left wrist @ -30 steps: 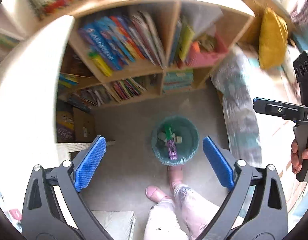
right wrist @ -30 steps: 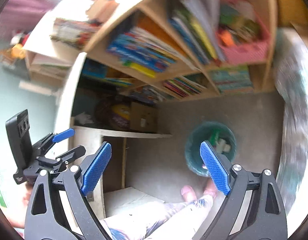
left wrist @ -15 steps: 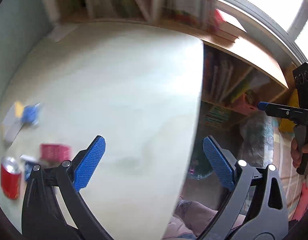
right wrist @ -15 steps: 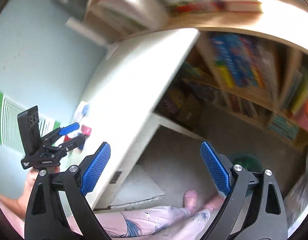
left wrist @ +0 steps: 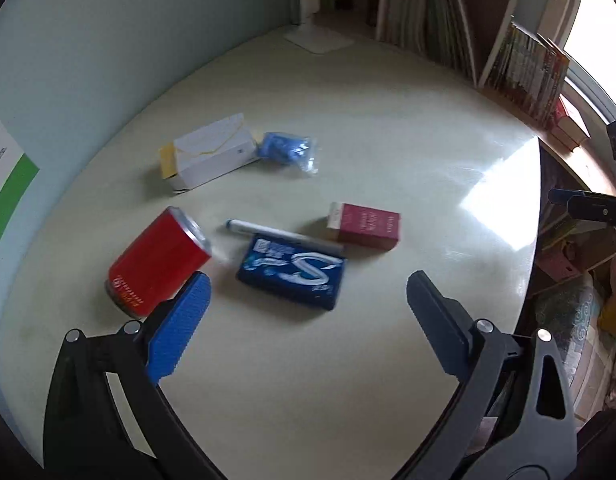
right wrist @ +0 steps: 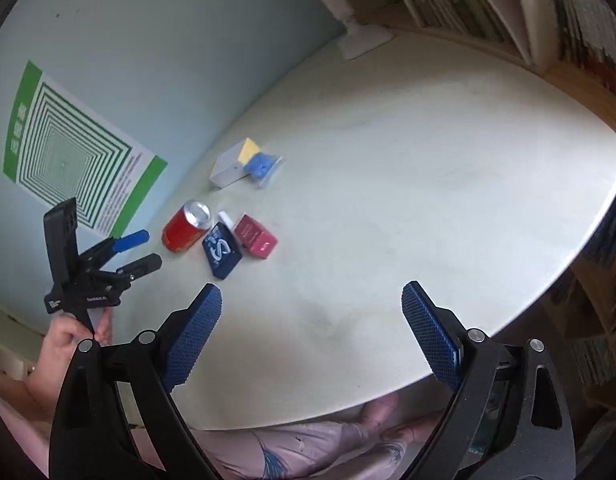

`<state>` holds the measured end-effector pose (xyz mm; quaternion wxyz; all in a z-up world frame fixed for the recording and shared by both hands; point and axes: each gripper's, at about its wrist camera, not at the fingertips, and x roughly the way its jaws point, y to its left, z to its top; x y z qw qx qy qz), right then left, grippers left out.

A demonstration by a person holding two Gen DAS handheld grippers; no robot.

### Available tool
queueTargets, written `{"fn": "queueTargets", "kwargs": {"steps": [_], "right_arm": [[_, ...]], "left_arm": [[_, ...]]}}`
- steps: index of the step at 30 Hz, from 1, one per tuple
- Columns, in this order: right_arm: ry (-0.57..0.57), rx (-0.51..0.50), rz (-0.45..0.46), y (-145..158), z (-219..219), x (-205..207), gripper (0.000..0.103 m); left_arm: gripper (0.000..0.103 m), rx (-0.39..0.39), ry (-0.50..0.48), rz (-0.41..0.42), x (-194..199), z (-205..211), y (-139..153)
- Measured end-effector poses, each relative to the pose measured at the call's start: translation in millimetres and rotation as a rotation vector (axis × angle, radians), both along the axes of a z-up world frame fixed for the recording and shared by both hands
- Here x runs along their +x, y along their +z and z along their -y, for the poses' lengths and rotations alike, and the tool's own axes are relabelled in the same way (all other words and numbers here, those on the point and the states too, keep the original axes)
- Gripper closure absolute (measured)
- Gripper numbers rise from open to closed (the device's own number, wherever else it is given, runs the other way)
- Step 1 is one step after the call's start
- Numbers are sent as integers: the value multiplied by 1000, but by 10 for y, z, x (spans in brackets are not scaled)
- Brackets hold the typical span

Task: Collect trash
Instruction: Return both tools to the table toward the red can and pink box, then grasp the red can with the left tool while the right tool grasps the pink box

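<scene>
Red soda can (left wrist: 158, 258) lies on its side on the pale tabletop (left wrist: 387, 184), just off the left finger of your left gripper (left wrist: 308, 320), which hangs over the near part of the tabletop with its jaws spread wide and nothing between them. Right of the can, a dark blue gum pack (left wrist: 292, 270) lies flat, with a white pen (left wrist: 282, 234) along its far edge, touching or nearly so. Maroon small box (left wrist: 365, 226) sits just right of the pen's end. Farther back, a white carton (left wrist: 210, 156) with a yellow end flap lies flat, and a blue crumpled wrapper (left wrist: 288, 150) rests against its right end. White lamp base (left wrist: 319, 40) stands at the far edge of the tabletop, books (left wrist: 427, 28) on shelves behind it and to the right. Your right gripper (right wrist: 311, 332) is also wide open and holds nothing, hovering over the near tabletop edge, well apart from the trash cluster. From that view the can, gum pack and maroon box are bunched together at far left, the left gripper beside them on the left, close to the can. Green striped poster (right wrist: 68, 148) is on the pale blue wall (right wrist: 168, 40) at left. Your legs in patterned trousers (right wrist: 292, 448) show below the tabletop edge.
</scene>
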<state>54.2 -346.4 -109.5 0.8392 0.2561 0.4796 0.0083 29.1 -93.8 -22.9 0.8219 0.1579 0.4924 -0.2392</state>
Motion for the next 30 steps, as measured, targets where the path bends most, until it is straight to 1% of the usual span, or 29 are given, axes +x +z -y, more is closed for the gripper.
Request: {"fn": "queueTargets", "kwargs": {"steps": [3, 7, 13, 17, 22, 26, 30], "right_arm": [[72, -30, -23, -39, -226, 226, 12], [138, -55, -51, -128, -453, 478, 12], [194, -70, -82, -236, -642, 733, 12], [222, -84, -101, -308, -760, 918, 12], [250, -109, -126, -418, -863, 1097, 12], [288, -163, -156, -541, -958, 1229, 12], [330, -234, -176, -648, -1050, 1341, 12]], "left_arm": [[7, 27, 36, 11, 79, -298, -3], [7, 48, 62, 14, 146, -559, -31], [7, 61, 79, 6, 271, -775, -104], [7, 59, 75, -15, 381, -876, -183], [7, 80, 49, -19, 575, -930, -302], [7, 97, 37, -27, 715, -960, -412], [7, 81, 21, -50, 820, -996, -527]]}}
